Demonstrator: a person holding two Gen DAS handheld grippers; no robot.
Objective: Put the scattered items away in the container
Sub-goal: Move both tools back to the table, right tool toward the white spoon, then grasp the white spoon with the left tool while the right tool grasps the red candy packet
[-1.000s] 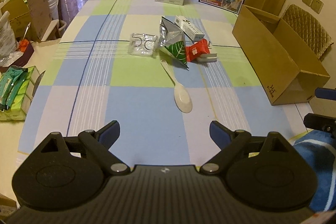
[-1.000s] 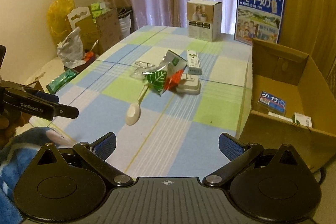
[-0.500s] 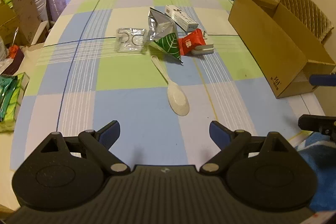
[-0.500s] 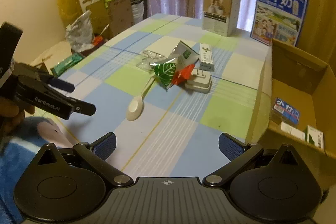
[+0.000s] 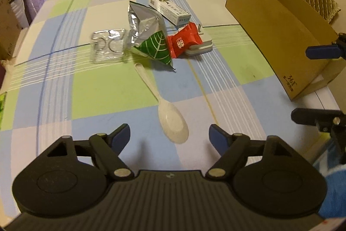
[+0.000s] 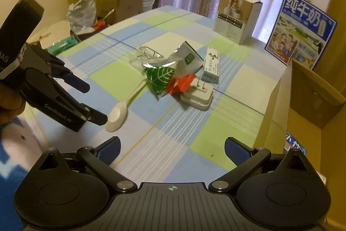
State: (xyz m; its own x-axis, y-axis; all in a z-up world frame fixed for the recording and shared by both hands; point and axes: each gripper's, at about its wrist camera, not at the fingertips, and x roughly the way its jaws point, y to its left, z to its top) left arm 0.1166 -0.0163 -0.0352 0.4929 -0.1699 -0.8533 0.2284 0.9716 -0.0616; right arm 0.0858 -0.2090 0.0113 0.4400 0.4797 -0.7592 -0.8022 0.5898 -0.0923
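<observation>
The left gripper (image 5: 169, 135) was spread open and empty, poised just above the bowl of the white spoon (image 5: 166, 109) on the checked tablecloth (image 5: 103, 90). The right gripper (image 6: 172, 149) was likewise released, holding nothing. Beyond the spoon lay the green leaf-print pouch (image 5: 151, 40), red sachet (image 5: 183, 41), white plug adapter (image 6: 197, 96) and clear tray (image 5: 108, 48). The cardboard box (image 5: 279, 36) stood at the table's right edge.
</observation>
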